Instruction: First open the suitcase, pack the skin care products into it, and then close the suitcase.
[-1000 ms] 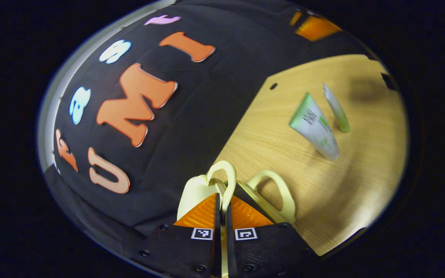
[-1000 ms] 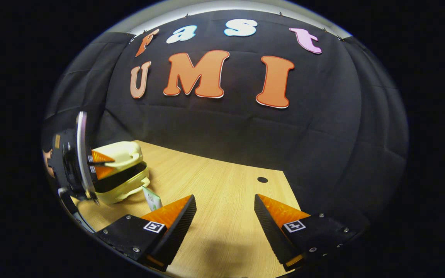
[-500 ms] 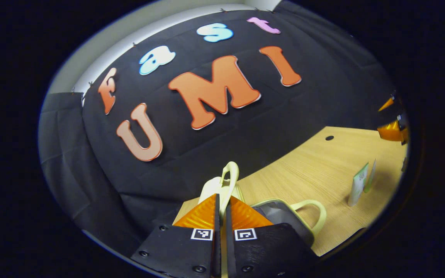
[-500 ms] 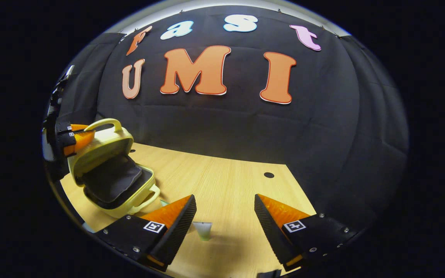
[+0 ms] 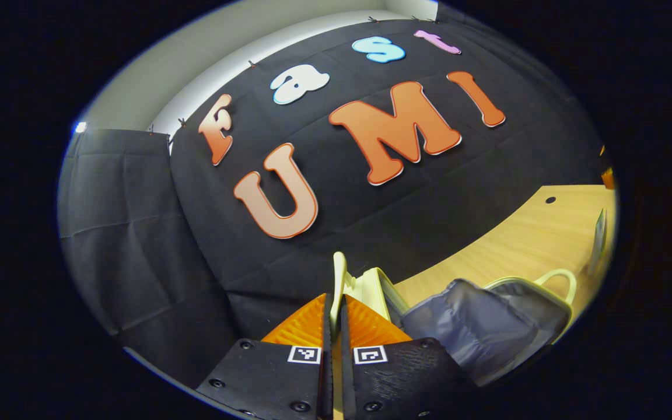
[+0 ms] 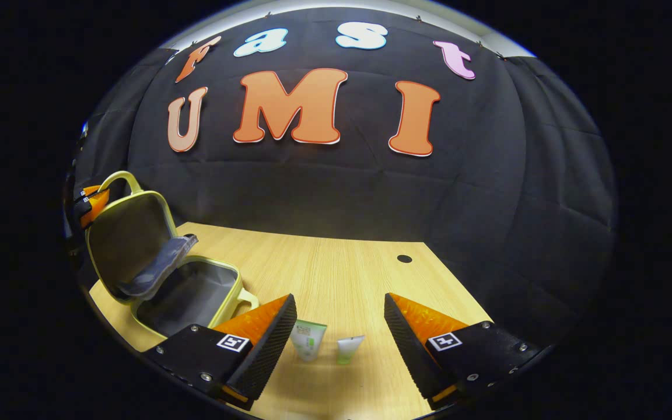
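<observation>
Left gripper [image 5: 333,306]: fingers were pressed together on the lid handle [image 5: 339,274] of the suitcase [image 6: 161,274], which rose thin between them.
Suitcase: one, pale yellow, stood open at the left end of the wooden table [image 6: 342,268]; the lid was raised near upright, the grey lining [image 5: 476,326] showed inside.
Right gripper [image 6: 340,318]: fingers were spread wide, holding nothing.
Skin care tubes: two, a wider one [image 6: 307,339] and a smaller one [image 6: 349,348], stood side by side on the table between the right gripper's fingers, beyond their tips, just right of the suitcase.
</observation>
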### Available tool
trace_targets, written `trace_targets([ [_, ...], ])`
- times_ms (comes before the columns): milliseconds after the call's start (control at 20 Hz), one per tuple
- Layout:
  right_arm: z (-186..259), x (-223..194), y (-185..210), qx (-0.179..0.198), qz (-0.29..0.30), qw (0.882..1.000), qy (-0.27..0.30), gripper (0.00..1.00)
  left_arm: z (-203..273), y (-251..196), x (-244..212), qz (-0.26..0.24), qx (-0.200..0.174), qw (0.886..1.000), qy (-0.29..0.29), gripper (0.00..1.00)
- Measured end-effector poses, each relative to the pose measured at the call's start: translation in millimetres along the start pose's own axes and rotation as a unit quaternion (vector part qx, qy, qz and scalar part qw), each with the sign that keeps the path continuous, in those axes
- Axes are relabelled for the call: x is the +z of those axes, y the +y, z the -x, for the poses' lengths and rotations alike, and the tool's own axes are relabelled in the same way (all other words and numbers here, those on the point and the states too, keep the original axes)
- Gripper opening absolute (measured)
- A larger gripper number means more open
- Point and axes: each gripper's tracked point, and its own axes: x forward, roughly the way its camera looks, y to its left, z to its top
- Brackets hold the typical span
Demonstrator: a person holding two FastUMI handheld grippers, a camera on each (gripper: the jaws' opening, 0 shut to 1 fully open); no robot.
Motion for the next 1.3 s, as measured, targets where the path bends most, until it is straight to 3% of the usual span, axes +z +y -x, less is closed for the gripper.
trace_targets([
  [200, 7.5, 12.6, 40.3, 0.015, 0.052, 0.998, -0.009, 0.95, -20.1, 49.9, -62.9, 0.007, 0.03, 0.998, 0.045, 0.06],
  [400, 9.3, 16.5, 70.9, 0.046, 0.082, 0.996, -0.011, 0.96, -38.8, 73.0, -136.6, 0.016, 0.033, 0.993, 0.114, 0.06],
  [600, 5.9, 16.4, 62.7, 0.041, 0.072, 0.997, -0.002, 0.96, -58.7, 67.3, -189.7, 0.009, 0.037, 0.985, 0.171, 0.06],
  [700, 4.6, 20.1, 52.5, 0.031, 0.073, 0.997, -0.004, 0.96, -62.6, 64.3, -211.3, -0.009, 0.043, 0.98, 0.193, 0.13],
  [850, 3.6, 19.0, 32.3, 0.018, 0.078, 0.997, -0.005, 0.96, -57.9, 57.4, -188.1, -0.014, 0.032, 0.983, 0.18, 0.16],
  [950, 5.1, 15.6, 21.4, 0.016, 0.077, 0.997, -0.006, 0.96, -49.8, 34.8, -158.0, 0.008, 0.013, 0.987, 0.159, 0.28],
  [1050, 3.3, 9.6, 9.3, 0.017, 0.073, 0.997, -0.003, 0.96, -39.2, -6.7, -111.7, 0.038, -0.015, 0.99, 0.136, 0.49],
  [1100, 2.5, 8.7, 3.7, 0.019, 0.069, 0.997, -0.005, 0.96, -31.2, -32.1, -89.6, 0.056, -0.032, 0.99, 0.126, 0.49],
  [1150, 1.8, 7.2, -1.7, 0.024, 0.065, 0.998, -0.007, 0.96, -22.5, -59.9, -69.9, 0.074, -0.051, 0.989, 0.117, 0.58],
  [1300, -1.2, 0.2, -20.2, 0.038, 0.063, 0.997, -0.008, 0.96, 5.6, -142.0, 0.6, 0.111, -0.113, 0.984, 0.075, 0.6],
])
